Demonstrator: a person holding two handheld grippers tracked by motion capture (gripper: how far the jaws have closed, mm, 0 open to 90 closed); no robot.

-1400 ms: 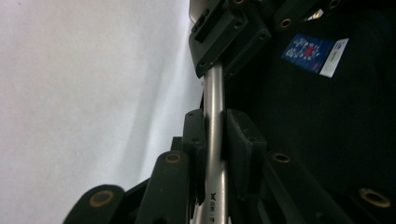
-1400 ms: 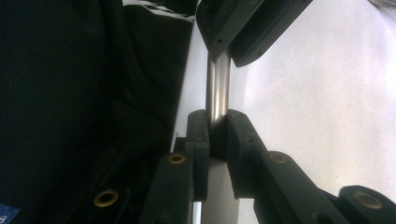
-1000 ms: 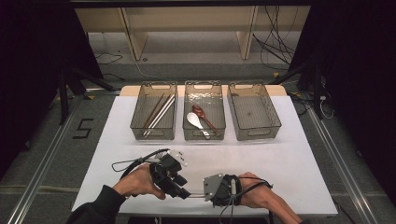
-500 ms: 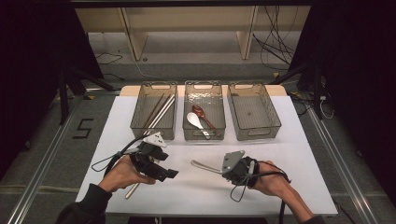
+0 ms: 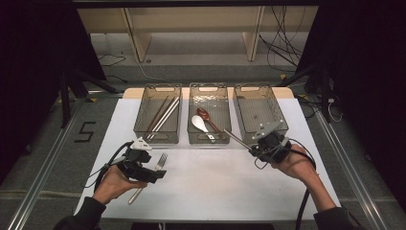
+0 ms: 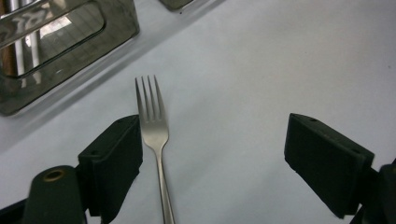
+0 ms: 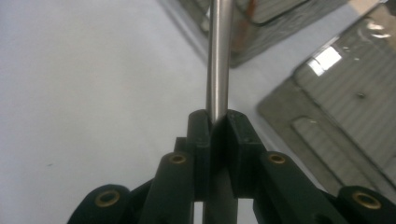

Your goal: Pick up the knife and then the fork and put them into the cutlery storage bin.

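A steel fork lies flat on the white table, tines toward the bins. My left gripper hovers over its handle. In the left gripper view the fork lies between the jaws, close beside the left one, and neither pad presses on it. The left gripper has just been opening and stands open wide. My right gripper is at the front of the right bin, shut on a thin steel utensil that points up and left. In the right gripper view the pads clamp its round handle.
Three clear bins stand in a row at the back of the table. The left bin holds chopsticks. The middle bin holds a white spoon and a brown spoon. The right bin has nothing in it.
The hands have parted from the table's front middle. The left went left, opened and left the fork on the table. The right carried the steel utensil right and up toward the right bin.
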